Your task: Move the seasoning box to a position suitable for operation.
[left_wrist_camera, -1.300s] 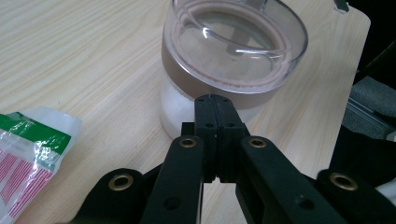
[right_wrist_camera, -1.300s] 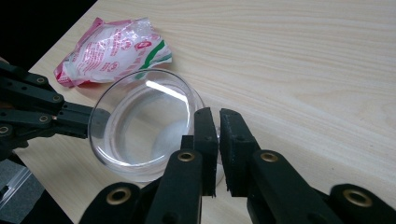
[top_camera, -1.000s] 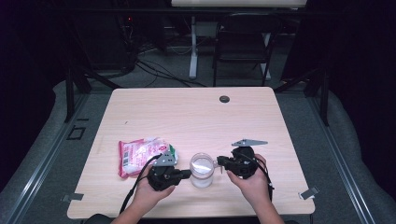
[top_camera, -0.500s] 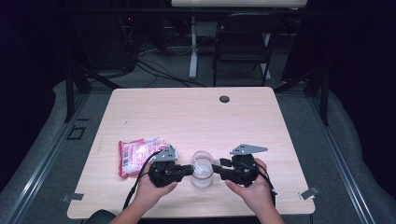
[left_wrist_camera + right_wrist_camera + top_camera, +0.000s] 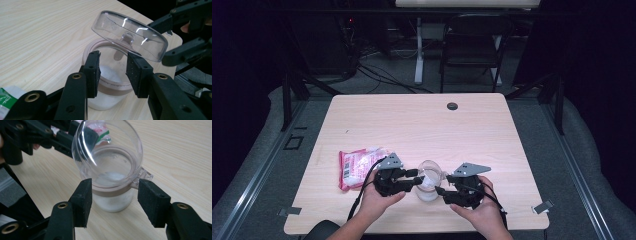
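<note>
Sitting near the front edge of the bench (image 5: 492, 130), between the two grippers, is one small clear jar (image 5: 428, 186) with a tan collar around its mouth and something white in the bottom. It has one clear domed lid (image 5: 130, 33), hinged at the rim and tipped up off the mouth at a steep slant.

The left gripper (image 5: 112, 68) has its jaws on either side of the jar's collar; the left gripper view looks along them and shows a gap between the pads, with the jar just behind, so I cannot tell whether they press the collar or only frame it. The right gripper (image 5: 113, 196) holds its jaws wide apart, one on each side of the jar, both clear of the glass. In the right gripper view the lid (image 5: 107, 150) leans back over the mouth and a small clear hinge tab juts from the rim toward the right-hand jaw.

One pink and white packet (image 5: 359, 166) lies flat on the bench just beside the left gripper (image 5: 412, 179), on the far side from the jar. The high view shows it whole; the left gripper view catches only a green and white corner of it at the bottom left. One small dark round disc (image 5: 452, 106) sits near the far edge of the bench, well apart from everything else. From above, two hands hold the two grippers, each gripper topped by a grey three-cornered plate, the right gripper (image 5: 443, 188) touching or nearly touching the jar.
</note>
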`<state>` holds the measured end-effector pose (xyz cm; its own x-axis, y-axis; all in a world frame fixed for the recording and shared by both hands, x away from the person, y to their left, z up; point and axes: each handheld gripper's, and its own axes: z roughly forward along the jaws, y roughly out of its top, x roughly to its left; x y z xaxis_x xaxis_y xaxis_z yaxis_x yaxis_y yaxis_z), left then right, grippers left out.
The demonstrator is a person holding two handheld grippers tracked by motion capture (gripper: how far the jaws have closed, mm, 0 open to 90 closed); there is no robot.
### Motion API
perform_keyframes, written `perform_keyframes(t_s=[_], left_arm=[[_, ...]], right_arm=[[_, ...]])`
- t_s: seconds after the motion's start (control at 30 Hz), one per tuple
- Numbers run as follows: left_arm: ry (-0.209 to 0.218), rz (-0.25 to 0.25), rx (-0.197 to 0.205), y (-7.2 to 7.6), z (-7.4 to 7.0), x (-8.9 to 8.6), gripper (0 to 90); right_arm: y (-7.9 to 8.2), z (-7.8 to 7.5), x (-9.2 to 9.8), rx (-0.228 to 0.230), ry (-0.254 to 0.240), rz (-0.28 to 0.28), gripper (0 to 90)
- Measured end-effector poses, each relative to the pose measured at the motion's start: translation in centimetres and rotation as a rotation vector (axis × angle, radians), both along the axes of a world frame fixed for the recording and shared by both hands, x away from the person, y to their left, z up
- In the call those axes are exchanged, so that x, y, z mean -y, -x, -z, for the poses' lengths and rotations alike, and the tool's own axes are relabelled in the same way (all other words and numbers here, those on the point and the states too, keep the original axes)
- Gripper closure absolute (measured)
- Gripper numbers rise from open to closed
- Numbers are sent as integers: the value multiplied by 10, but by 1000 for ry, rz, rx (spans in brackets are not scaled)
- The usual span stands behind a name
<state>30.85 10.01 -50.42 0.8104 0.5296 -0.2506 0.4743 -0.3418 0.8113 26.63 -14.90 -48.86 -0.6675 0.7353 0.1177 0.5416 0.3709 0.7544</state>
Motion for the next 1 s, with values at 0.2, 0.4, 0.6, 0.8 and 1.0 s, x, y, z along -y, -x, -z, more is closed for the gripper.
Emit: perform_keyframes(t_s=[0.2, 0.4, 0.6, 0.8, 1.0], left_arm=[[-9, -7, -1, -1, 2, 1, 595], [18, -20, -11, -4, 7, 0, 555], [29, -20, -6, -4, 8, -1, 543], [3, -61, 7, -6, 11, -3, 523], [-31, -60, -16, -8, 15, -1, 523]], right_arm=[[0, 5, -5, 8, 21, -1, 462], [0, 6, -6, 11, 24, 4, 468], [0, 7, -7, 13, 12, 9, 470], [0, 7, -6, 13, 14, 11, 470], [0, 6, -6, 10, 16, 11, 470]])
